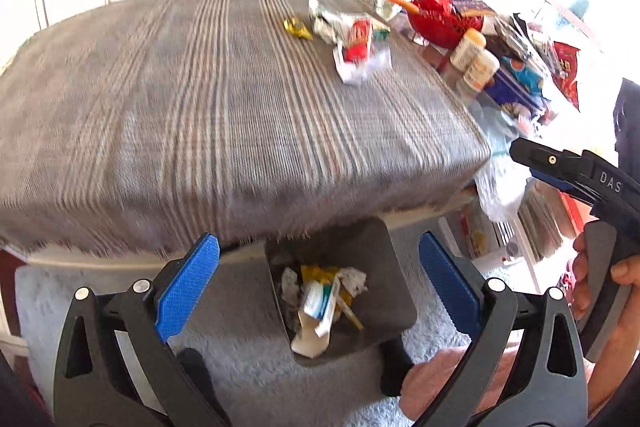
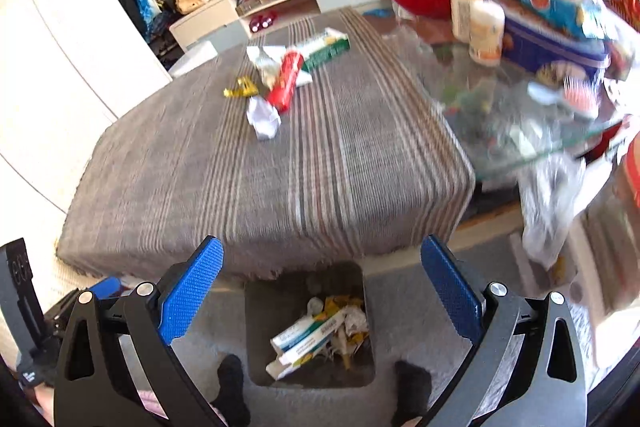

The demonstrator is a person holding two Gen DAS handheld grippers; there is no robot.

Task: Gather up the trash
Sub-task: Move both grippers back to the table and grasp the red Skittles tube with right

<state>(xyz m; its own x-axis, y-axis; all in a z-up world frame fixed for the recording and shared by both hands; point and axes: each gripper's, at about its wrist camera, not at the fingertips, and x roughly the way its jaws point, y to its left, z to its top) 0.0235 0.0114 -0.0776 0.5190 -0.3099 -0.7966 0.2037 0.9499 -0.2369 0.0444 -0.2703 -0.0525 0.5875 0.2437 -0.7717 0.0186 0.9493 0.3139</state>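
Trash sits in two places: a small pile on the far side of the striped cloth (image 2: pixel 280 167) that covers the low table, and a load already inside the dark bin (image 2: pixel 310 327) on the carpet at the table's near edge. In the bin we see white-and-green cartons (image 2: pixel 306 337), yellow wrappers and crumpled paper. On the cloth we count a crumpled white paper (image 2: pixel 262 117), a red tube-like pack (image 2: pixel 285 83), a green-and-white box (image 2: pixel 325 47), a yellow wrapper (image 2: pixel 241 89) and another crumpled foil-like wrapper (image 2: pixel 264 61).

Step in hand, as we judge it: reach out over the table for the next piece. We'd go for the white paper ball first, since it lies nearest and stands apart enough to pinch cleanly. Come in from above, straddle it, close fully since paper crushes, then lift clear before swinging to the bin. Keep off the cluttered glass table (image 2: pixel 520 131) to the right, where bottles (image 2: pixel 486 33) stand near its edge.

Left gripper (image 1: pixel 319 283): blue pads spread wide, nothing between them, touching nothing; it hangs above the bin (image 1: pixel 340 287). Right gripper (image 2: pixel 322 287): also spread wide, empty, hanging over the bin. In the left view the right gripper's black body (image 1: pixel 580 179) shows side-on with a hand (image 1: pixel 600 275) on its grip; its fingertips are not readable there.

Both views are motion-blurred, so small labels are unreadable.
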